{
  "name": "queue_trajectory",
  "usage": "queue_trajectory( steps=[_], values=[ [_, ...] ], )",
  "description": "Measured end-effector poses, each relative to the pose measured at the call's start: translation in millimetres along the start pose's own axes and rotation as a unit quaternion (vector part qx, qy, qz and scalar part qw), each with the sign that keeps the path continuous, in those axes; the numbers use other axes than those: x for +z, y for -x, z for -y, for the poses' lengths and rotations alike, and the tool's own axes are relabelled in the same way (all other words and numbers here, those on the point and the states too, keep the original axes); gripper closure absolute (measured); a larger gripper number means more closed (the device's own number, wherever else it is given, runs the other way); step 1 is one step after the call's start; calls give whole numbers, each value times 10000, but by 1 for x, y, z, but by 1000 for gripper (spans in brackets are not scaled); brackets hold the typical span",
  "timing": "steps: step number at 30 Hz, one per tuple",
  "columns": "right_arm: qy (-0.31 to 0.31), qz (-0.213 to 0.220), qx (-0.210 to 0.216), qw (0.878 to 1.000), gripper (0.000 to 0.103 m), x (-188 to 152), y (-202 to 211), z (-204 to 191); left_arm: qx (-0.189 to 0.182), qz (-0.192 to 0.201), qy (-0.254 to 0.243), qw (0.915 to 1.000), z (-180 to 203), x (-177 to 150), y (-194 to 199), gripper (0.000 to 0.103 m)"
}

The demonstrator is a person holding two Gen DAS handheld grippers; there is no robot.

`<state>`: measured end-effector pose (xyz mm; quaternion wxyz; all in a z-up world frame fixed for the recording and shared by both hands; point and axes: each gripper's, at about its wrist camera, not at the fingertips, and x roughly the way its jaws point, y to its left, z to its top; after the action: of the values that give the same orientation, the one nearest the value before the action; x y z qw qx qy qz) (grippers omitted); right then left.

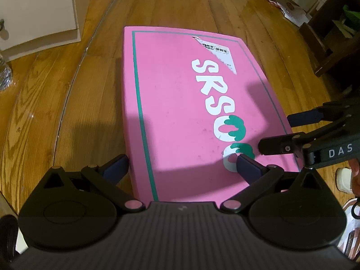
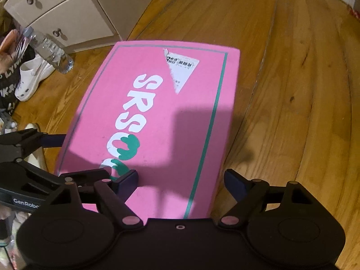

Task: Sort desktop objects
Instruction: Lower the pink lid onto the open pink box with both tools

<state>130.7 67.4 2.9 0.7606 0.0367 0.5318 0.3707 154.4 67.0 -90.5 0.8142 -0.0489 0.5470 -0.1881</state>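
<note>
**Pink box straddled by two spread claws**

While both claws hang tilted downward, a flat pink box [image 1: 191, 103] lettered in white is seen lying on the wooden floor [image 1: 56, 112]. The left claw [image 1: 182, 164] is held released, its fingers spread across the box's near left edge. The right claw [image 2: 181, 180] is likewise released, nothing pressed between its pads, over the near right edge. A torn white label [image 2: 180, 67] is noted at 12 o'clock on the lid; a water bottle [image 2: 48, 49] lies at 10 o'clock beside a white drawer unit [image 2: 74, 15].
</note>
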Motion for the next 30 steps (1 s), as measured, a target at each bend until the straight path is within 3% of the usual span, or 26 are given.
queue_trajectory(
  steps=[8,30],
  values=[
    [217,34,-196,9996,15,1,-1,-9,4,28,126,9999,-4,-6,1,0],
    [401,-34,-84,9992,16,2,-7,-5,3,158,69,9999,-1,-8,-6,0]
  ],
)
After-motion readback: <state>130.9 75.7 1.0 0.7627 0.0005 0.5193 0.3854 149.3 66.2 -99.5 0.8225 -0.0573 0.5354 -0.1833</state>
